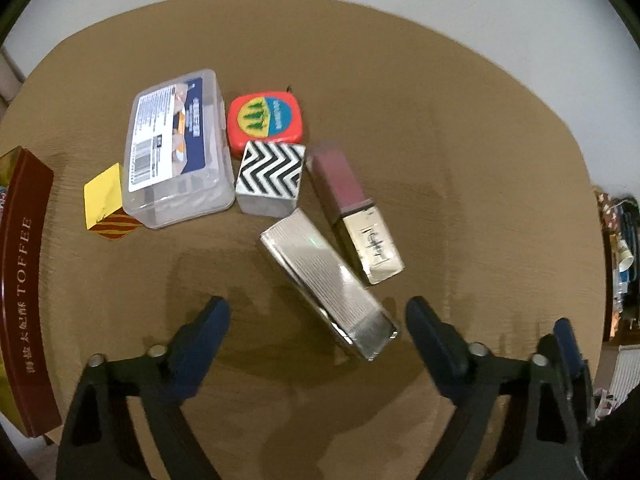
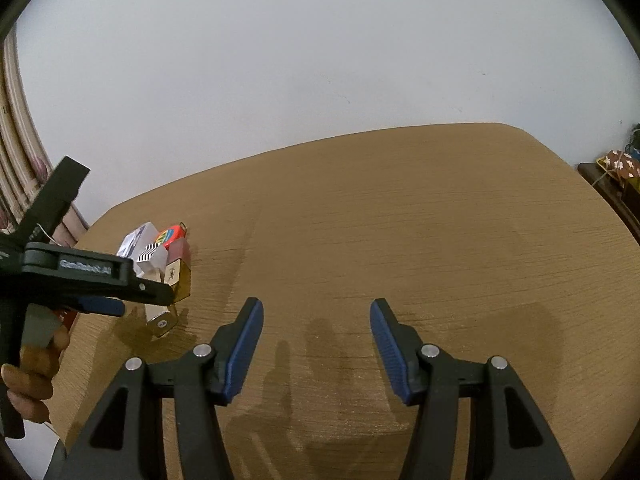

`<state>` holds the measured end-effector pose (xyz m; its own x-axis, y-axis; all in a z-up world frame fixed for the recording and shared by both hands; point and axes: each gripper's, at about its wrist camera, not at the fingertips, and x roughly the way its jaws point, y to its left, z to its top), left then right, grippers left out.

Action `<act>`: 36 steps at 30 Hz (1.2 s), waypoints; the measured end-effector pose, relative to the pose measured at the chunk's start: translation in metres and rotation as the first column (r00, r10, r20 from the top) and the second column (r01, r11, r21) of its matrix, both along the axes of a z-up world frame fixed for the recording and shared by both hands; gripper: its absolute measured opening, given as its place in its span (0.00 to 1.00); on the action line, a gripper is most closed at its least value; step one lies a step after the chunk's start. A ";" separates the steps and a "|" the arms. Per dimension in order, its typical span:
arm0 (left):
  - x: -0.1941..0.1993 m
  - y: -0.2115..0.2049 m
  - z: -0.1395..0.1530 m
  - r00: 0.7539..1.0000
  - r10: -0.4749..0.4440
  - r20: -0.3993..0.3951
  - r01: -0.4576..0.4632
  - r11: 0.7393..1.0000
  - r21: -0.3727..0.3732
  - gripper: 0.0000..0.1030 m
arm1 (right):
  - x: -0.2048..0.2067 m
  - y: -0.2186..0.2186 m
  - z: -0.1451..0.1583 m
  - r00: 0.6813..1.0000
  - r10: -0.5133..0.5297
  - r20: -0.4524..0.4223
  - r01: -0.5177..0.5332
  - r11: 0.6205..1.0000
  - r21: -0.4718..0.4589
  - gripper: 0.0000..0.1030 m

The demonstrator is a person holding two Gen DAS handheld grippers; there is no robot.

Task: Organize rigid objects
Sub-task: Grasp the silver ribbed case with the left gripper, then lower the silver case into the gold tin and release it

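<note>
Left wrist view: the left gripper [image 1: 318,320] is being held over the brown surface [image 1: 460,160], its fingers [image 1: 200,344] spread and gripping nothing, with the silver ribbed case [image 1: 328,288] lying between their tips. Just above it, a gold-and-maroon lipstick box [image 1: 352,212], zigzag block [image 1: 270,178], red tape measure [image 1: 266,120], clear plastic box [image 1: 176,148] and yellow cube [image 1: 105,200] are being shown clustered left of centre. In the right wrist view, the right gripper [image 2: 316,344] is being held with fingers spread over bare surface.
</note>
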<state>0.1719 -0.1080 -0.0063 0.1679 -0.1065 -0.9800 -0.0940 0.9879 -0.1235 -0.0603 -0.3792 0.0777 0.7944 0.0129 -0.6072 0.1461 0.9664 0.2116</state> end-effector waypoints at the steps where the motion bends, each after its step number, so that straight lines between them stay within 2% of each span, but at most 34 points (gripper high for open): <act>1: 0.000 0.001 -0.003 1.000 0.000 -0.012 0.000 1.000 -0.002 0.68 | 0.001 0.000 0.000 1.000 -0.002 -0.001 0.002 1.000 0.000 0.56; 2: 0.000 0.004 -0.004 1.000 0.006 -0.009 -0.006 1.000 0.014 0.63 | 0.001 0.000 0.000 1.000 -0.004 -0.002 0.004 1.000 0.001 0.56; 4: 0.000 0.005 -0.001 1.000 -0.010 0.009 0.009 0.997 0.073 0.39 | 0.004 0.000 -0.001 1.000 -0.003 -0.004 0.003 1.000 0.002 0.56; 6: 0.000 0.011 0.000 1.000 -0.007 0.017 0.005 0.997 0.077 0.27 | 0.004 0.000 -0.001 1.000 -0.003 -0.004 0.003 1.000 0.002 0.56; 10: 0.000 0.024 0.001 0.999 -0.028 0.037 0.028 0.999 0.022 0.26 | 0.007 0.000 -0.003 1.000 -0.002 -0.010 0.002 1.000 0.003 0.56; 13: -0.009 0.029 0.004 0.995 -0.075 0.067 0.071 0.996 0.046 0.26 | 0.008 0.001 -0.004 1.000 -0.004 -0.014 0.004 1.000 0.004 0.56; 16: -0.034 0.040 0.013 0.992 -0.096 0.088 0.092 0.995 0.041 0.26 | 0.010 0.001 -0.006 1.000 -0.005 -0.019 0.005 1.000 0.006 0.56; 21: -0.087 0.065 0.052 0.979 -0.117 0.169 0.110 0.992 0.055 0.26 | 0.013 0.001 -0.009 0.999 -0.008 -0.035 0.008 1.000 0.007 0.56; 26: -0.123 0.131 0.101 0.969 -0.064 0.240 0.047 0.996 0.073 0.26 | 0.018 0.004 -0.013 0.998 -0.012 -0.058 0.012 1.000 0.002 0.56; 29: -0.124 0.180 0.116 0.966 -0.025 0.258 -0.013 0.989 0.146 0.26 | 0.022 0.005 -0.016 0.997 -0.016 -0.076 0.015 1.000 -0.006 0.56; 33: -0.115 0.234 0.108 0.973 -0.004 0.230 -0.043 0.979 0.197 0.26 | 0.027 0.007 -0.021 0.995 -0.026 -0.100 0.025 1.000 -0.017 0.56; 36: -0.100 0.254 0.078 0.983 -0.002 0.182 -0.033 0.982 0.188 0.26 | 0.030 0.010 -0.023 0.993 -0.030 -0.118 0.027 0.999 -0.025 0.56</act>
<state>0.0719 0.1457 0.0713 0.3436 0.0818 -0.9355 -0.1026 0.9935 0.0492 -0.0302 -0.3697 0.0545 0.7167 -0.0242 -0.6970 0.1967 0.9659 0.1686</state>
